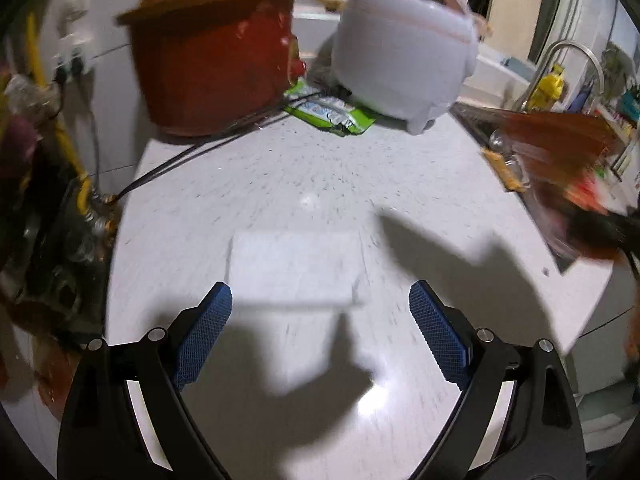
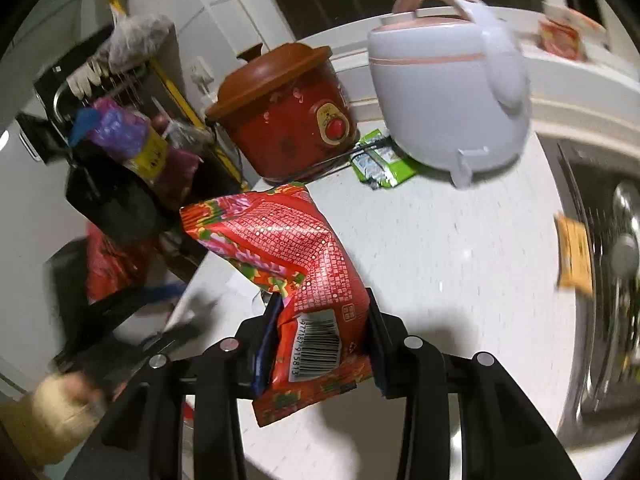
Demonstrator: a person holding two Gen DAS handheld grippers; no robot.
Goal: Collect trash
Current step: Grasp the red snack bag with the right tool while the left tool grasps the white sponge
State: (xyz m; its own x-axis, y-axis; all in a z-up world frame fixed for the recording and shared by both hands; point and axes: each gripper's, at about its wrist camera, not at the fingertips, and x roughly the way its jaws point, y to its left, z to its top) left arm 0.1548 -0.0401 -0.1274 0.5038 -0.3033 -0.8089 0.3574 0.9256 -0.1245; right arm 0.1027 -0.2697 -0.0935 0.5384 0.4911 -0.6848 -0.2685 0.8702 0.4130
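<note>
My right gripper (image 2: 322, 312) is shut on a red snack wrapper (image 2: 288, 248) with a barcode and holds it above the white counter (image 2: 460, 264). The wrapper shows blurred at the right edge of the left wrist view (image 1: 568, 160). My left gripper (image 1: 320, 300) is open and empty, just above a flat white paper (image 1: 296, 268) on the counter (image 1: 320, 184). A green wrapper (image 1: 332, 114) lies between the two cookers; it also shows in the right wrist view (image 2: 380, 160). A small yellow packet (image 2: 574, 256) lies at the sink's edge, also seen from the left wrist (image 1: 506, 168).
A red clay cooker (image 1: 212, 52) and a white rice cooker (image 1: 404, 48) stand at the back, with black cords (image 1: 192, 152) running left. A steel sink (image 2: 608, 264) and tap (image 1: 576, 64) are on the right. Bags and a rack (image 2: 120, 160) crowd the left.
</note>
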